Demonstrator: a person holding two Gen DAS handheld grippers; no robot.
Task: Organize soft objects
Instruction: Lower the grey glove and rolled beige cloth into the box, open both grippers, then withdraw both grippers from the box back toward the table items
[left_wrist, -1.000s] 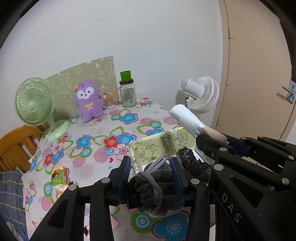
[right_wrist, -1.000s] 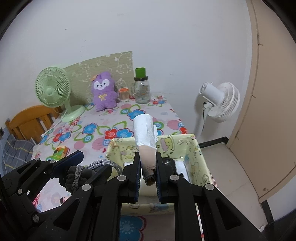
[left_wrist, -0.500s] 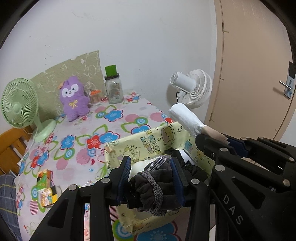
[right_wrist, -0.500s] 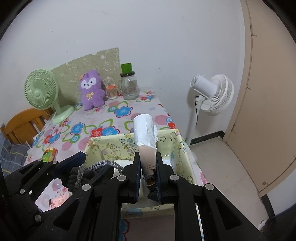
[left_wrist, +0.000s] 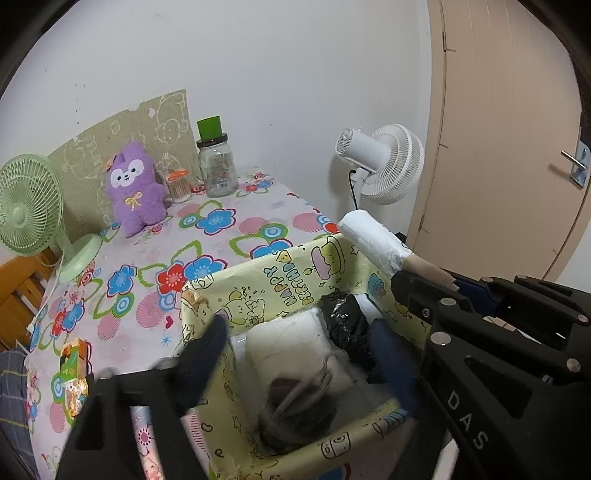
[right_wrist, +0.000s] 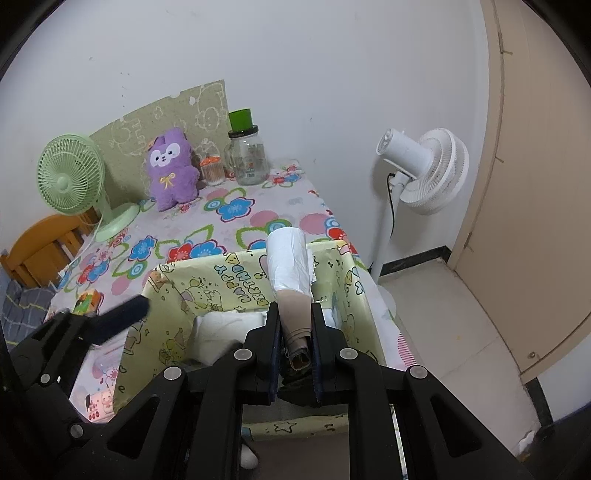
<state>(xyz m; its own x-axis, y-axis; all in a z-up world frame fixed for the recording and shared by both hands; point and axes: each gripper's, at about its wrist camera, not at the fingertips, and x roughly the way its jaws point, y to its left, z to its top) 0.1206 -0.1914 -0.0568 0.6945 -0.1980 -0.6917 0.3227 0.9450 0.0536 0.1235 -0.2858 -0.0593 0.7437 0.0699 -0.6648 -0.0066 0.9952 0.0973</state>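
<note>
Opening over the yellow cartoon-print fabric bin (left_wrist: 258, 280), the left gripper (left_wrist: 299, 354) frees a dark knitted bundle (left_wrist: 299, 406) at six o'clock inside; the right gripper (right_wrist: 294, 332), pinching the white plastic-wrapped roll (right_wrist: 288, 258), might snag the rim.

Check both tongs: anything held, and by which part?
Right tongs clamp the white roll by its bare cardboard end. Left tongs are opening; the dark knit bundle sits free in the yellow box.

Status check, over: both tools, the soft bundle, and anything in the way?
Left tool opening, nothing pressed. Dark grey knitted bundle blurred inside the yellow cartoon-print box. Right tool shut on white plastic-wrapped cardboard roll above box. No obstruction visible.
</note>
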